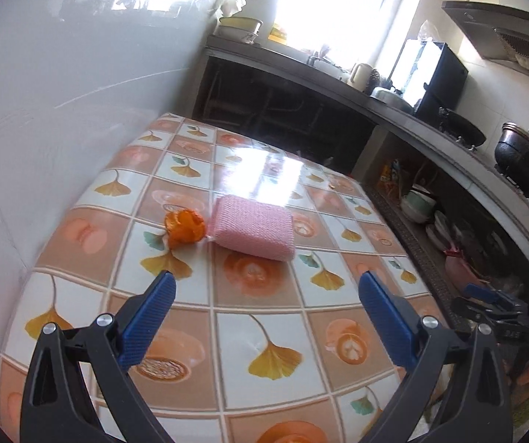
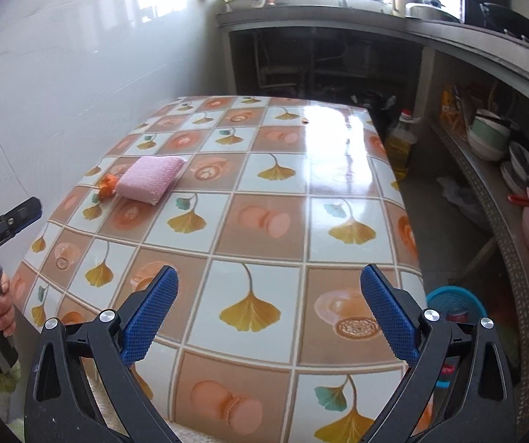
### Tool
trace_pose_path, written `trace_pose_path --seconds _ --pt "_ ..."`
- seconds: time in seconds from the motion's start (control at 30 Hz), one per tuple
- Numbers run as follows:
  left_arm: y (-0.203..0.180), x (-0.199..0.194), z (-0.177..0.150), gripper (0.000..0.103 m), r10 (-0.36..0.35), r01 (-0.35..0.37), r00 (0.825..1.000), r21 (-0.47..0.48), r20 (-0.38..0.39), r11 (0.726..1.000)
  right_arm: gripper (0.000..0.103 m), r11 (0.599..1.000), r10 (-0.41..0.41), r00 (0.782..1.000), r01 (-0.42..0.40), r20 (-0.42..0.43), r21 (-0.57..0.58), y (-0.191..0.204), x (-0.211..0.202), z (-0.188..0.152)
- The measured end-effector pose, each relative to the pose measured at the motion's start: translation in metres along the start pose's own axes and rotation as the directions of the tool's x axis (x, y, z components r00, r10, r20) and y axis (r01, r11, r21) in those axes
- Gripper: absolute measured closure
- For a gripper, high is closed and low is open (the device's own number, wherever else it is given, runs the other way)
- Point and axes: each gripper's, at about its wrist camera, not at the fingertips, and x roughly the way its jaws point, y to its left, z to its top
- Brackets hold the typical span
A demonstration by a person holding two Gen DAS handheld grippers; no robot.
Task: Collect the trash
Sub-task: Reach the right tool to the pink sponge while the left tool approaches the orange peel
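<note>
Blue basket (image 2: 456, 304) is sitting half-hidden below the table (image 2: 275, 221), contents blurry; orange peel (image 1: 185, 227) is touching the pink sponge (image 1: 253, 227); left gripper (image 1: 266, 291) and right gripper (image 2: 268, 288) are both gaping, empty.

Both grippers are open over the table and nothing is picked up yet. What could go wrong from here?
1. The orange peel lies right against the pink sponge, so the open left gripper might pinch or drag the sponge too.
2. The peel is crumpled and low on the glossy tablecloth; it could slide instead of being gripped.
3. The blue basket sits beyond the table's edge, so carried trash may drop short.
</note>
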Motion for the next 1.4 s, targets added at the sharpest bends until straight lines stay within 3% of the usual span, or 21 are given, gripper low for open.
trace_pose_path --seconds 0.07,0.23,0.37,0.53,0.57,0.7,0.9,1.03,1.1,1.2,1.3,1.4 --pt "0.006 0.007 0.005 0.006 0.055 -0.055 0.998 0.023 -0.004 0.998 0.008 0.999 0.032 0.999 -0.032 0.002 -0.036 0.006 0.004 0.009" --pt "0.022 0.037 0.021 0.021 0.139 -0.133 0.989 0.106 -0.05 0.985 0.008 0.98 0.149 0.989 -0.145 0.021 -0.137 0.022 0.014 0.038" --pt "0.042 0.064 0.034 0.032 0.13 -0.125 0.981 0.047 -0.145 0.991 0.008 0.939 0.26 0.965 -0.253 0.0 -0.234 0.039 0.035 0.065" --pt "0.056 0.086 0.046 0.033 0.084 -0.091 0.976 -0.026 -0.203 0.996 0.008 0.841 0.341 0.936 -0.345 -0.088 -0.416 0.08 0.082 0.091" --pt "0.058 0.089 0.047 0.034 0.081 -0.091 0.974 -0.038 -0.21 0.995 0.008 0.805 0.352 0.928 -0.365 -0.118 -0.468 0.093 0.095 0.096" --pt "0.068 0.092 0.047 0.037 0.057 -0.082 0.972 -0.103 -0.227 0.991 0.008 0.716 0.387 0.898 -0.435 -0.209 -0.545 0.128 0.139 0.115" --pt "0.076 0.084 0.045 0.037 0.036 -0.067 0.974 -0.133 -0.224 0.989 0.008 0.621 0.366 0.862 -0.506 -0.35 -0.598 0.167 0.19 0.132" --pt "0.078 0.081 0.044 0.037 0.019 -0.052 0.974 -0.14 -0.226 0.989 0.008 0.604 0.359 0.827 -0.559 -0.432 -0.569 0.174 0.212 0.136" --pt "0.077 0.079 0.044 0.037 0.018 -0.05 0.974 -0.137 -0.225 0.989 0.008 0.596 0.361 0.8 -0.593 -0.48 -0.541 0.176 0.22 0.135" --pt "0.078 0.078 0.043 0.037 0.013 -0.045 0.975 -0.137 -0.222 0.99 0.008 0.58 0.348 0.786 -0.609 -0.511 -0.541 0.179 0.22 0.128" --pt "0.079 0.079 0.042 0.037 0.009 -0.04 0.975 -0.137 -0.224 0.99 0.008 0.575 0.321 0.796 -0.594 -0.513 -0.562 0.18 0.216 0.117" --pt "0.075 0.081 0.04 0.037 0.01 -0.04 0.973 -0.127 -0.231 0.991 0.013 0.595 0.284 0.821 -0.556 -0.495 -0.58 0.176 0.213 0.108"
